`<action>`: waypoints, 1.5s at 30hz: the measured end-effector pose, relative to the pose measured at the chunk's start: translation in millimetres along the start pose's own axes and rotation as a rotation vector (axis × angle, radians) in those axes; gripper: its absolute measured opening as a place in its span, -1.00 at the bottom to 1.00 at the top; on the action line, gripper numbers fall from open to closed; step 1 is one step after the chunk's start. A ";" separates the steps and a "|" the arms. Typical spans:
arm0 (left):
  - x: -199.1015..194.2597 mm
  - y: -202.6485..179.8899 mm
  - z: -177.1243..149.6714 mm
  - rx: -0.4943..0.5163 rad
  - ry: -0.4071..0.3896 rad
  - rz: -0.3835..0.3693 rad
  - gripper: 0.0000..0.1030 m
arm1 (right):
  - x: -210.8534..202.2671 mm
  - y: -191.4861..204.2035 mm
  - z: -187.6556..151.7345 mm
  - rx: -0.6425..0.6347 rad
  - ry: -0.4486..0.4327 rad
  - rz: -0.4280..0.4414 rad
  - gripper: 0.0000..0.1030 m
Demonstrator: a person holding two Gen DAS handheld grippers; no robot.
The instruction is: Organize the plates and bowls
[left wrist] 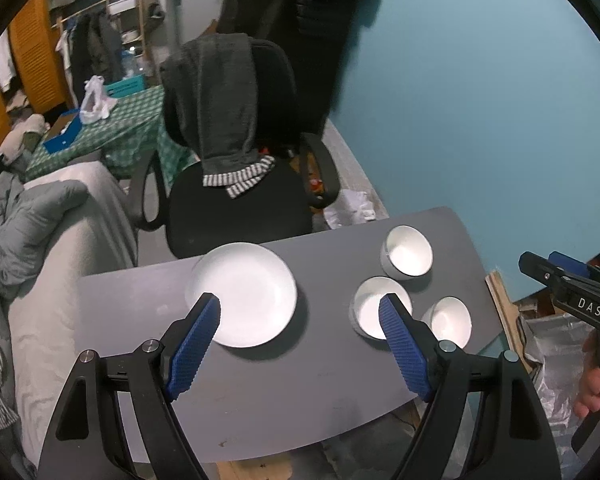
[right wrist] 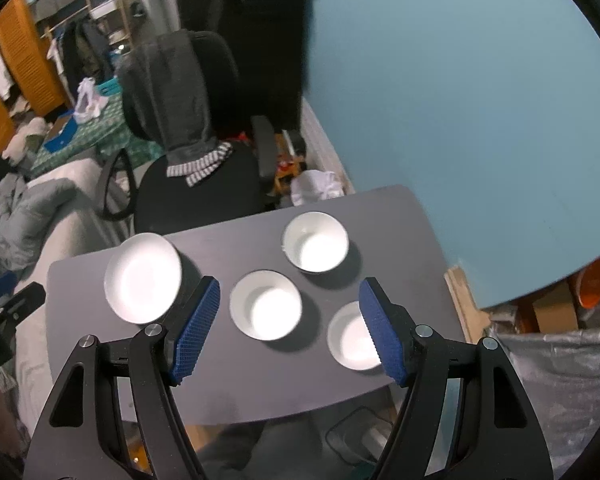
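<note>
- Dark grey flat-topped table (right wrist: 236,384): carries four white dishes, none stacked, none touching.
- White round shallow ceramic plate (left wrist: 242,294): on the table's left part, well apart from the bowls; seen at the left of the right wrist view (right wrist: 142,278).
- White ceramic bowl, far one (right wrist: 315,242): nearest the blue wall, upright, mouth up.
- White ceramic bowl, middle one (right wrist: 266,305): between the plate and the other two bowls, upright.
- White ceramic bowl, near-right one (right wrist: 350,338): close to the table's right edge, upright, partly hidden behind a blue pad.
- Left gripper, black frame with blue ribbed pads (left wrist: 300,310): above the table's near side, jaws wide apart, nothing between them; left pad over the plate's near rim, right pad over the middle bowl in the left wrist view.
- Right gripper, same build (right wrist: 288,294): above the table, jaws wide apart, empty; middle bowl framed between the pads.
- Black office chair draped with a dark grey towel with striped end (left wrist: 228,120): behind the table's far edge.
- Teal-blue painted wall (left wrist: 480,100): right of the table.
- Grey bedding on a bed (left wrist: 28,216): left of the table.
</note>
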State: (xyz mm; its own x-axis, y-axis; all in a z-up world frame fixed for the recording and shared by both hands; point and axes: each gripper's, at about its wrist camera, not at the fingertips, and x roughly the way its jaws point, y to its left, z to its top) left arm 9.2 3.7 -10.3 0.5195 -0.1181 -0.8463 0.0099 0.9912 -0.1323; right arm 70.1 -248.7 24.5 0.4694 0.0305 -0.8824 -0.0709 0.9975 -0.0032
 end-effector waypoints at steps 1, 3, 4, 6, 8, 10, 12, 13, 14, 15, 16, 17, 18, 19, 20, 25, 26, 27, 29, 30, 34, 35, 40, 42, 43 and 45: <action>1.0 -5.2 1.1 0.008 0.000 -0.009 0.60 | -1.5 -4.3 -1.0 0.007 -0.002 -0.004 0.38; 4.9 -16.7 3.4 0.024 0.003 -0.025 0.60 | -2.7 -12.3 -1.8 0.020 -0.001 -0.018 0.38; 6.7 -22.7 4.6 0.034 0.004 -0.033 0.61 | -2.7 -15.9 -2.6 0.026 0.002 -0.024 0.39; 10.8 -35.2 7.1 0.055 0.008 -0.041 0.60 | -1.7 -23.5 -3.8 0.038 0.009 -0.030 0.39; 15.0 -44.5 9.0 0.069 0.013 -0.046 0.61 | 1.1 -30.4 -4.1 0.041 0.016 -0.041 0.39; 19.5 -54.2 10.6 0.078 0.021 -0.049 0.60 | 2.9 -37.7 -5.2 0.045 0.022 -0.046 0.39; 25.5 -61.9 12.6 0.082 0.035 -0.053 0.60 | 5.2 -44.4 -5.1 0.050 0.028 -0.048 0.39; 28.2 -65.6 13.3 0.083 0.042 -0.055 0.60 | 7.0 -48.5 -4.7 0.054 0.034 -0.048 0.39; 30.2 -68.4 14.0 0.083 0.047 -0.055 0.60 | 9.2 -52.3 -4.1 0.057 0.038 -0.046 0.39; 33.8 -71.4 14.6 0.082 0.054 -0.057 0.60 | 10.3 -54.8 -3.6 0.059 0.042 -0.045 0.38; 36.9 -73.6 14.6 0.081 0.060 -0.058 0.61 | 12.2 -57.2 -3.3 0.061 0.047 -0.043 0.38; 40.9 -76.8 14.8 0.078 0.069 -0.058 0.60 | 14.7 -60.9 -2.5 0.065 0.050 -0.037 0.39; 44.8 -79.5 15.0 0.076 0.078 -0.057 0.61 | 17.2 -62.9 -2.0 0.065 0.053 -0.033 0.39; 48.9 -81.1 15.0 0.074 0.088 -0.057 0.61 | 20.7 -66.0 -1.6 0.064 0.060 -0.032 0.39; 52.7 -83.7 15.1 0.072 0.100 -0.060 0.61 | 24.6 -69.0 -0.5 0.064 0.069 -0.031 0.39; 70.8 -92.1 16.1 0.067 0.143 -0.061 0.60 | 37.8 -78.1 6.2 0.059 0.085 -0.016 0.39; 74.4 -93.1 16.2 0.067 0.152 -0.057 0.60 | 40.7 -79.2 7.5 0.054 0.089 -0.013 0.39; 78.4 -94.5 16.4 0.068 0.160 -0.053 0.61 | 43.5 -79.5 8.2 0.048 0.092 -0.010 0.39; 86.3 -97.1 17.8 0.071 0.176 -0.049 0.61 | 50.4 -81.1 10.2 0.036 0.103 -0.006 0.39; 89.5 -98.6 18.4 0.070 0.182 -0.045 0.60 | 55.0 -81.8 11.7 0.028 0.111 -0.002 0.39; 105.1 -100.3 17.8 0.058 0.210 -0.032 0.61 | 72.1 -84.4 15.1 0.011 0.140 0.025 0.39; 109.5 -99.8 17.2 0.051 0.217 -0.031 0.60 | 77.2 -84.2 16.2 0.008 0.151 0.033 0.39; 126.8 -94.7 11.6 0.013 0.247 -0.015 0.60 | 103.3 -84.6 17.4 -0.005 0.203 0.100 0.39; 135.3 -91.5 8.2 -0.002 0.259 -0.013 0.61 | 117.3 -83.3 16.6 -0.003 0.241 0.150 0.39; 140.4 -89.8 6.0 -0.009 0.270 -0.009 0.61 | 123.1 -82.0 16.0 -0.009 0.255 0.162 0.39; 150.7 -86.7 1.4 -0.022 0.283 -0.008 0.61 | 135.4 -78.1 14.1 -0.021 0.275 0.192 0.39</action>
State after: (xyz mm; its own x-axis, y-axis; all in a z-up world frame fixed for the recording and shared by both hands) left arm 87.8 -99.9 -125.6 0.2603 -0.1409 -0.9552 -0.0069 0.9890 -0.1478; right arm 151.6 -321.6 -88.0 0.1906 0.1965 -0.9618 -0.1541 0.9736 0.1684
